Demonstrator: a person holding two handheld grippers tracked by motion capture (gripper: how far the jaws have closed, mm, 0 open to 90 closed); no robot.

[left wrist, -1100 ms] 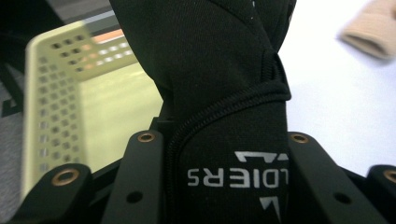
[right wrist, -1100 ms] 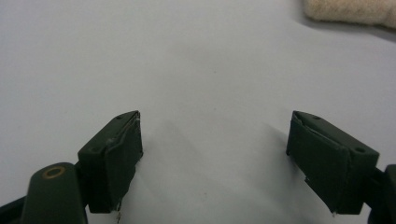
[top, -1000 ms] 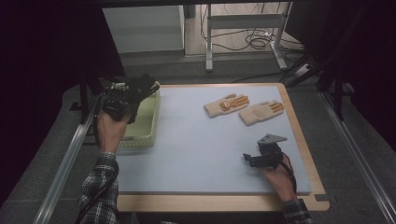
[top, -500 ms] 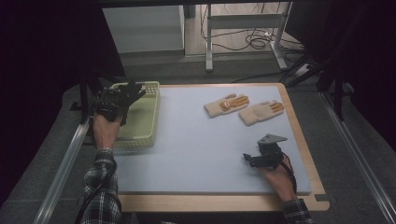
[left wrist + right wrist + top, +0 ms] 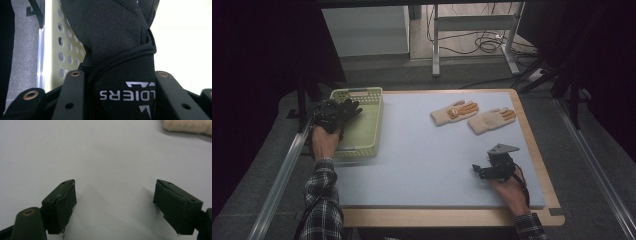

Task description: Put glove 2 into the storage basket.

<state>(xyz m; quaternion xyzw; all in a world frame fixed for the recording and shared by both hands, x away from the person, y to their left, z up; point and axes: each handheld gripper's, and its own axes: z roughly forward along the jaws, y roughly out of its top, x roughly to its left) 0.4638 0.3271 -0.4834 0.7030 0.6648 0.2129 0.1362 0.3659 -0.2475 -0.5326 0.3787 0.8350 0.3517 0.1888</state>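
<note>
On the pale blue mat, two beige gloves lie side by side in the upper right of the high view, well apart from both hands; nothing else stands on the mat between them and the green basket at the left edge. The left gripper is clamped on a black glove, over the left rim of this basket; its jaws have just been opening a little, but in the left gripper view the cuff of the glove is tight between them. The long axis of the black glove goes from the gripper toward the upper right of the frame, with the fingers pointing over the inside of the basket. The right gripper rests low on the mat in the lower right, jaws wide apart with nothing between them. The centre of the mat is open, while the basket walls and the wooden border limit the sides.
</note>
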